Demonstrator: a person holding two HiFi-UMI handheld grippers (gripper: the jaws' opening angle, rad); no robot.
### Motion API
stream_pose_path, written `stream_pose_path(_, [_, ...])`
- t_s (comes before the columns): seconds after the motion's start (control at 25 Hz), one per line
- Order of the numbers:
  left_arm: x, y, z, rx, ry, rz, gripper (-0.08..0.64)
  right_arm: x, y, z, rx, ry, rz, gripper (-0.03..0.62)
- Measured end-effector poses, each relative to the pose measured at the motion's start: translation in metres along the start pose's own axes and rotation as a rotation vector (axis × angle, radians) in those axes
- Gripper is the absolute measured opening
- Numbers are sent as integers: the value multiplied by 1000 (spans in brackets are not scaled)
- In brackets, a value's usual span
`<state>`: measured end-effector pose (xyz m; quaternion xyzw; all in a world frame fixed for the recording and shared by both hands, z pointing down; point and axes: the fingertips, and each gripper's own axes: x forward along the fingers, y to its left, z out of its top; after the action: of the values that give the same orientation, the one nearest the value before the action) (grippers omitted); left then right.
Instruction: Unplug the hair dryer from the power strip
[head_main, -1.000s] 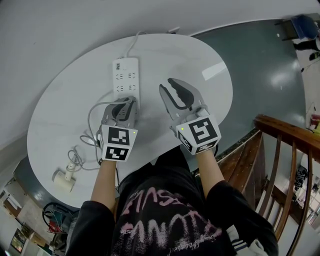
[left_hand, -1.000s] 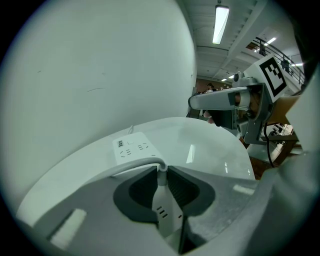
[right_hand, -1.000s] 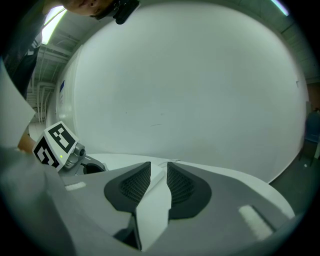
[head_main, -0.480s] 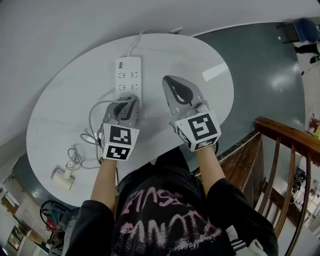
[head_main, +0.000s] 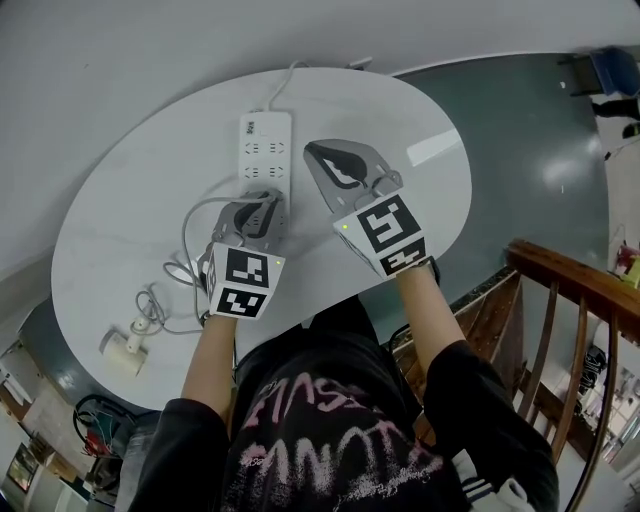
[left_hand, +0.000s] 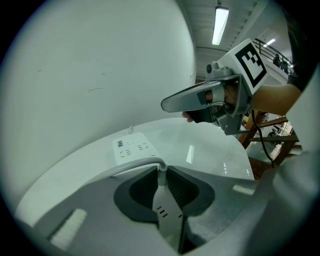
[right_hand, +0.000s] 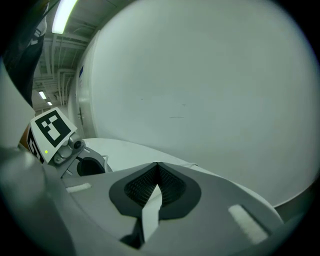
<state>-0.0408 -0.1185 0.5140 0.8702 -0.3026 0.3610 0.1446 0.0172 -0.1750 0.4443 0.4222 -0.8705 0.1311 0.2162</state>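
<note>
Counter (head_main: 130, 200): white, oval, carrying every item listed below.

Right gripper (head_main: 318, 155): held over the counter just beside the power strip, on that strip's right in the head view, and not touching it. Its jaws have just snapped together and then eased back a crack. The tips meet, only a thin sliver of white counter shows lower down between the pads, and nothing is caught between them.

Left gripper (left_hand: 162, 170): angled down at the near end of the power strip. Its jaws are pinched on the plug, with the pads pressing the plug's flat sides.

Power strip (head_main: 266, 148): white, lying flat near the far side of the counter, lengthwise away from the person. Its own lead (head_main: 283, 85) runs off the far rim. Its near end is covered by the left gripper.

Hair dryer (head_main: 124, 352): small and pale, lying at the counter's near-left rim, well apart from the strip and from both grippers.

Cord (head_main: 186, 235): white, leaving the left jaw tips, curving left, then dropping into loose loops between the left gripper and the hair dryer.

Plug (left_hand: 167, 215): white, flat-sided, with short dark marks on its face, held in the left jaws. Whether its pins sit in a socket cannot be determined.
</note>
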Motion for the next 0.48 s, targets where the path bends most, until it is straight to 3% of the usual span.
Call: stream_pose_path(0.48, [1,0,1,-5,3,-6,64,49,19,-12,-46,114,132,21])
